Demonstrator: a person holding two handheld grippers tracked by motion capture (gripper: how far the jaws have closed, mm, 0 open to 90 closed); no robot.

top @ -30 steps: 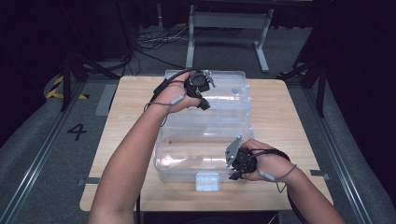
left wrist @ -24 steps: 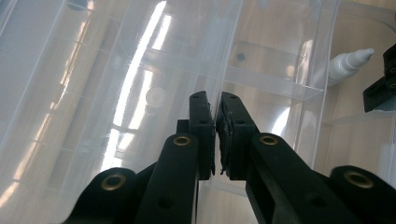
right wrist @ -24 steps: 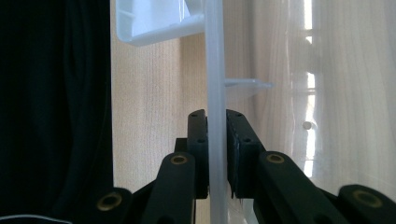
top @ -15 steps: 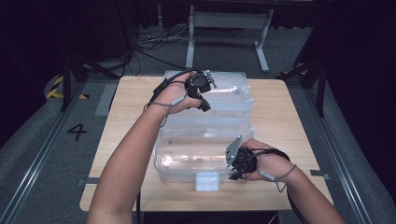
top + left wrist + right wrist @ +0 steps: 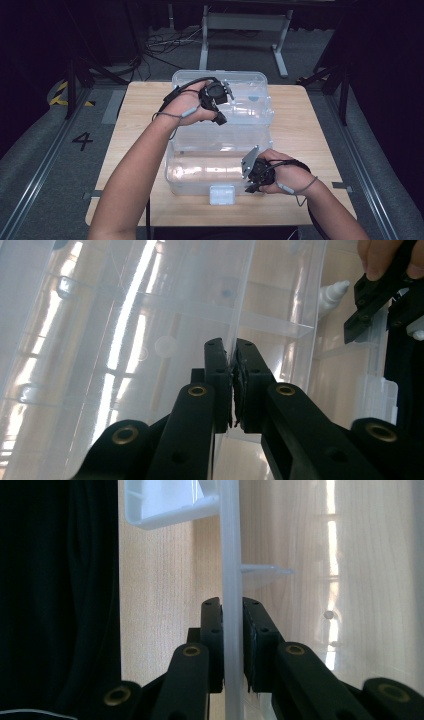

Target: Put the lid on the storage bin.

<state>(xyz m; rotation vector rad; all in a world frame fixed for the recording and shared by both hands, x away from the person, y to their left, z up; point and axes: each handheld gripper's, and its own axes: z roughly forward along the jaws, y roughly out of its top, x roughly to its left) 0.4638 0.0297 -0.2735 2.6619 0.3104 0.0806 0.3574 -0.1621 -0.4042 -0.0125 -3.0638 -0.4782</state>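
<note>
A clear plastic storage box (image 5: 215, 150) lies on the wooden table (image 5: 310, 125), and its rear part (image 5: 250, 100) looks like an opened lid. My left gripper (image 5: 220, 117) reaches over that rear part. In the left gripper view its jaws (image 5: 233, 352) are shut on a thin clear edge (image 5: 240, 300). My right gripper (image 5: 250, 185) sits at the box's front right corner. In the right gripper view it (image 5: 231, 607) is shut on the translucent rim (image 5: 230, 540). The right hand's gripper (image 5: 372, 300) also appears at the upper right of the left gripper view.
A white latch (image 5: 222, 194) sits at the middle of the box's front. Bare tabletop lies either side of the box. Beyond the table stand a metal frame (image 5: 245, 22) and floor cables (image 5: 160, 45). A "4" (image 5: 82, 141) marks the floor at left.
</note>
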